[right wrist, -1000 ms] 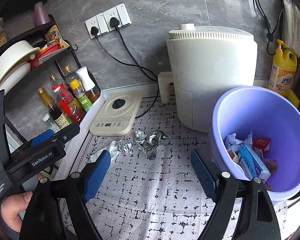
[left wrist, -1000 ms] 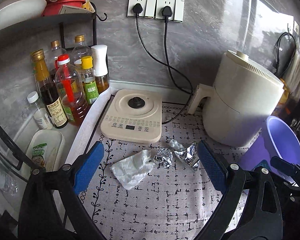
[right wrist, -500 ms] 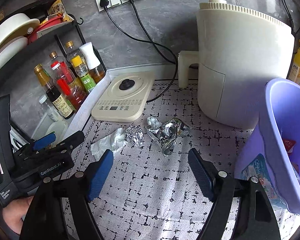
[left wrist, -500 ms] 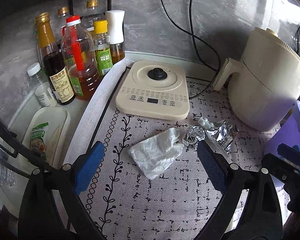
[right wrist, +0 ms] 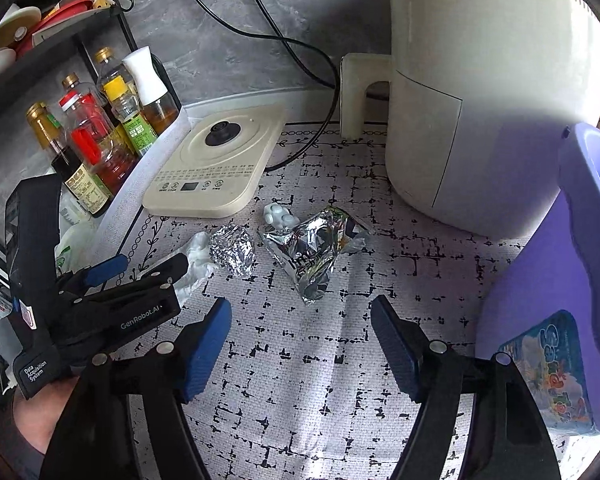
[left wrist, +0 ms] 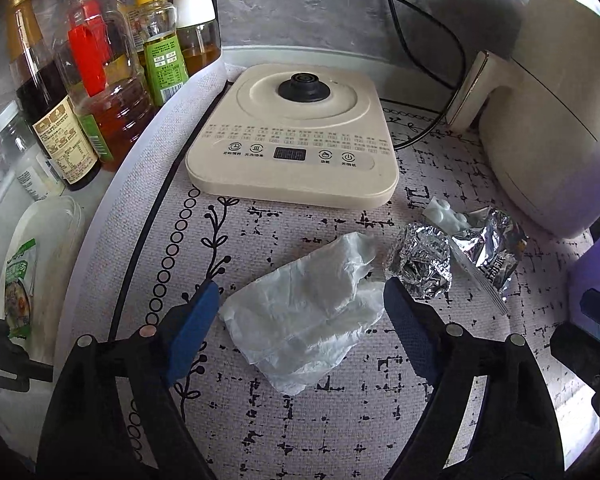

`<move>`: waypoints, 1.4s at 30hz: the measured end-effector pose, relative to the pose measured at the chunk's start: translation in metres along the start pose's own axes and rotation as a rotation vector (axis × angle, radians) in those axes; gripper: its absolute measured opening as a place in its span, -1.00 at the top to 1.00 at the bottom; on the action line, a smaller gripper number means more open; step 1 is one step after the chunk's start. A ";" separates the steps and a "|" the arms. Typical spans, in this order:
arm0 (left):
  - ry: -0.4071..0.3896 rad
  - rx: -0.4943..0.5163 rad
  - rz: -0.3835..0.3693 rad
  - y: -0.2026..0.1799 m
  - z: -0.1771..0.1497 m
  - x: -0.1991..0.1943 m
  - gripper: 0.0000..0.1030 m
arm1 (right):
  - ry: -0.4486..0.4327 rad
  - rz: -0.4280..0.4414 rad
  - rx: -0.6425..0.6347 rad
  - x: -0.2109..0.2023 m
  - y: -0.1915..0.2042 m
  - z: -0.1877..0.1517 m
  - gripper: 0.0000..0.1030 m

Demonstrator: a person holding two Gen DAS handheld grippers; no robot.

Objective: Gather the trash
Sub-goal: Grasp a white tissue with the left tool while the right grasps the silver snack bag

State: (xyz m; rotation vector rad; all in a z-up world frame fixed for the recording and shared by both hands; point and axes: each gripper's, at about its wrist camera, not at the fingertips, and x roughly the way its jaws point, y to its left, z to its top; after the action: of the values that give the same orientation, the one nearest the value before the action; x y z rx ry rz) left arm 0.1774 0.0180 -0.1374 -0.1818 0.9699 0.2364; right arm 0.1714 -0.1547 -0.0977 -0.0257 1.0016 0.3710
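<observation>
A crumpled white tissue (left wrist: 308, 308) lies on the patterned mat, between the open fingers of my left gripper (left wrist: 300, 328), which straddles it low over the mat. Right of it lie a foil ball (left wrist: 420, 264), a silver snack wrapper (left wrist: 488, 256) and a small white blister piece (left wrist: 444, 214). My right gripper (right wrist: 300, 336) is open and empty, just short of the silver wrapper (right wrist: 316, 252). The foil ball (right wrist: 234, 250) and tissue (right wrist: 198, 256) lie to its left. The purple bin (right wrist: 560, 288) stands at the right.
A cream induction cooker (left wrist: 296, 136) sits behind the trash. A white air fryer (right wrist: 488, 92) stands at the back right with black cords. Oil and sauce bottles (left wrist: 92, 80) crowd the left by a rack. A white tray (left wrist: 32, 272) lies at the far left.
Both grippers have moved forward and down toward the trash. The left now straddles the tissue. The right has come closer to the silver wrapper, and the bin has slid to its right edge.
</observation>
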 end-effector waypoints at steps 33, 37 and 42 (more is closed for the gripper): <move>-0.016 0.009 0.097 0.012 0.014 0.010 0.74 | 0.128 -0.026 -0.095 0.087 0.012 0.013 0.85; -0.020 0.013 0.097 0.011 0.011 0.006 0.73 | 0.104 -0.016 -0.087 0.076 0.009 0.010 0.91; -0.039 0.020 0.081 0.007 0.011 -0.005 0.73 | 0.063 0.024 -0.072 0.058 0.007 0.008 0.94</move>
State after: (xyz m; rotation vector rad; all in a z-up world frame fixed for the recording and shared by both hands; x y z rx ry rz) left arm 0.1815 0.0272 -0.1279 -0.1196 0.9410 0.3033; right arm 0.2033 -0.1295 -0.1405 -0.0905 1.0509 0.4298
